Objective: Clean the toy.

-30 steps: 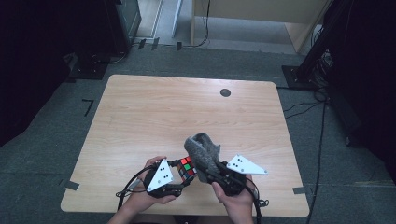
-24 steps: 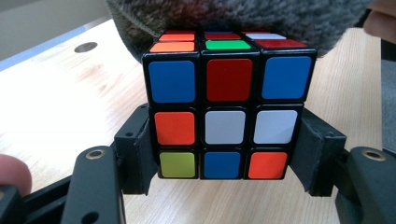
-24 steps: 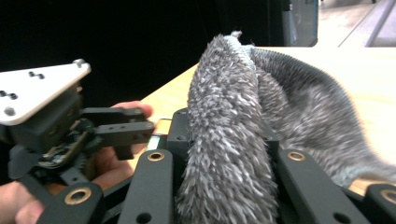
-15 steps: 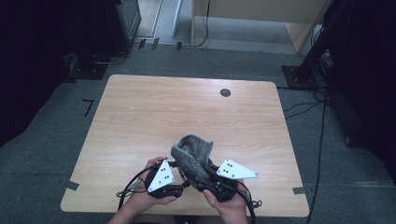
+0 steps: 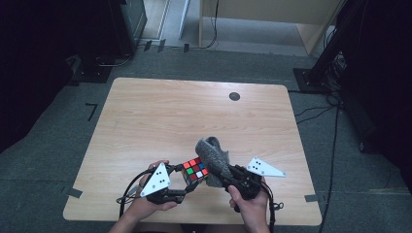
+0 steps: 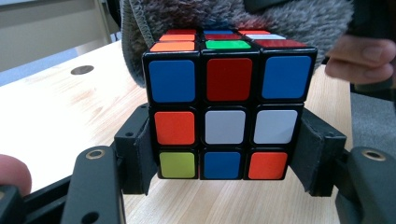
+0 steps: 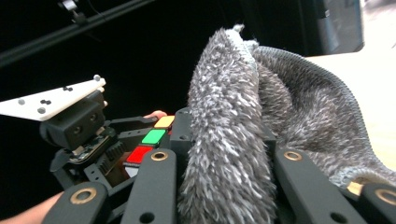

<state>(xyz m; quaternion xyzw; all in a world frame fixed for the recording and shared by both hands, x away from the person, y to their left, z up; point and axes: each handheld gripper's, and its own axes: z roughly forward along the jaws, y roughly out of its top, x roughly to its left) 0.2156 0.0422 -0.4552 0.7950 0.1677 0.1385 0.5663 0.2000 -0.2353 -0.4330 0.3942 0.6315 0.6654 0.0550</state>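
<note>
The table (image 5: pixel 145 121) lies mostly bare, with all the action at its near edge. The grey fuzzy cloth (image 5: pixel 214 156) rides bunched in the right gripper (image 5: pixel 224 175), whose jaws are clenched on its folded pile and have just been tightening on it. That grip leaves a thick wad standing forward, handy for wiping, one would judge. Just beside it, touching the cloth, sits the puzzle cube (image 6: pixel 225 112), pinched by its lower layers in the left gripper (image 6: pixel 224 163), jaws clamped on both flanks. Held that way, its top face stays open to the cloth. The cube hovers low over the table's front edge. No container is anywhere on this table.
</note>
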